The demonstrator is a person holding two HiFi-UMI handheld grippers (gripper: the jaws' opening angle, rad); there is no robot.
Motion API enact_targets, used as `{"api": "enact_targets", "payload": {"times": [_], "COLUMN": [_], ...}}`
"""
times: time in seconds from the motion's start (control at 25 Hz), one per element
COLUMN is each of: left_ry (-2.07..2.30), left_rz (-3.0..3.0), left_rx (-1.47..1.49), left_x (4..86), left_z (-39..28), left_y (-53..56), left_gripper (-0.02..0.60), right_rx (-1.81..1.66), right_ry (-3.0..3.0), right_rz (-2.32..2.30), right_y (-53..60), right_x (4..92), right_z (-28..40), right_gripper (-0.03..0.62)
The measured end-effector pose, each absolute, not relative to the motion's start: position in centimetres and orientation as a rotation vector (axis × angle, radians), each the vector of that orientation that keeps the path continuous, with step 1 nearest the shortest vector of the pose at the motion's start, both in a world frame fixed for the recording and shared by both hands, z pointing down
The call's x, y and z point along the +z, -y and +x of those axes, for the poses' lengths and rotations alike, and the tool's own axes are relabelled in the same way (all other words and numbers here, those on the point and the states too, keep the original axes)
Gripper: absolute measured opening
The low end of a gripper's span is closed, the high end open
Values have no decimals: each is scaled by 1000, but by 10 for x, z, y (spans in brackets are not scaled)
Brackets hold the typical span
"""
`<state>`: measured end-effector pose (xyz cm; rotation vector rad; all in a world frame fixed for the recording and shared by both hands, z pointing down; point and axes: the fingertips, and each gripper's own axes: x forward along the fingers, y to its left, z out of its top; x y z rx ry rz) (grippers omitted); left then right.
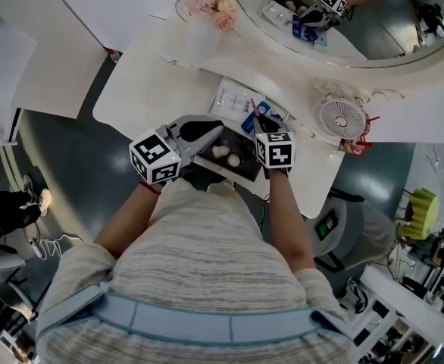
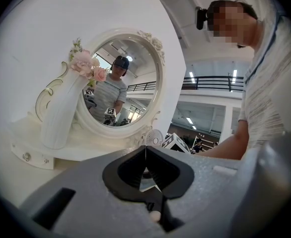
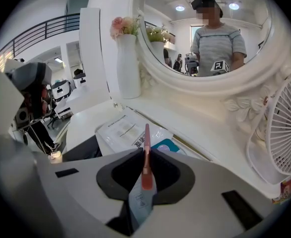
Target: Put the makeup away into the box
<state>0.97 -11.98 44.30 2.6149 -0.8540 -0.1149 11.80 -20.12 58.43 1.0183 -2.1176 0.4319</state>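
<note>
Beside the box (image 1: 246,171), right hand-held gripper (image 3: 145,155) pinches pink sachet (image 3: 146,138).

Your surroundings, placed from the oval mirror (image 1: 392,21):
- Round it: a carved white frame.
- Behind it: a plain white wall (image 2: 46,29).
- Beneath it: a white dressing table (image 1: 161,89), its curved edge toward you.
- Just to its left: a white vase (image 2: 60,118) of pink flowers.
- At its lower right: a small white fan (image 1: 341,117).
- Below the table: a dark grey-green floor (image 1: 63,158).
- Beyond it to the right: an open hall with a black-railed gallery (image 2: 210,83) and lit ceiling strip lights (image 2: 191,77).
</note>
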Motion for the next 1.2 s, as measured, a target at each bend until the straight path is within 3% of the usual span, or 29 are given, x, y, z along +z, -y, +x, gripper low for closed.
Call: {"api": "enact_targets", "payload": {"times": [1.2], "left_ry": [823], "left_rz": [2624], "left_rx": [-95], "left_x": [445], "left_z": [17], "left_y": [124], "left_gripper": [15], "right_rx": [396], "right_ry": [2215], "right_rz": [713], "right_y": [105], "right_x": [592], "right_z": [84], "right_gripper": [49]}}
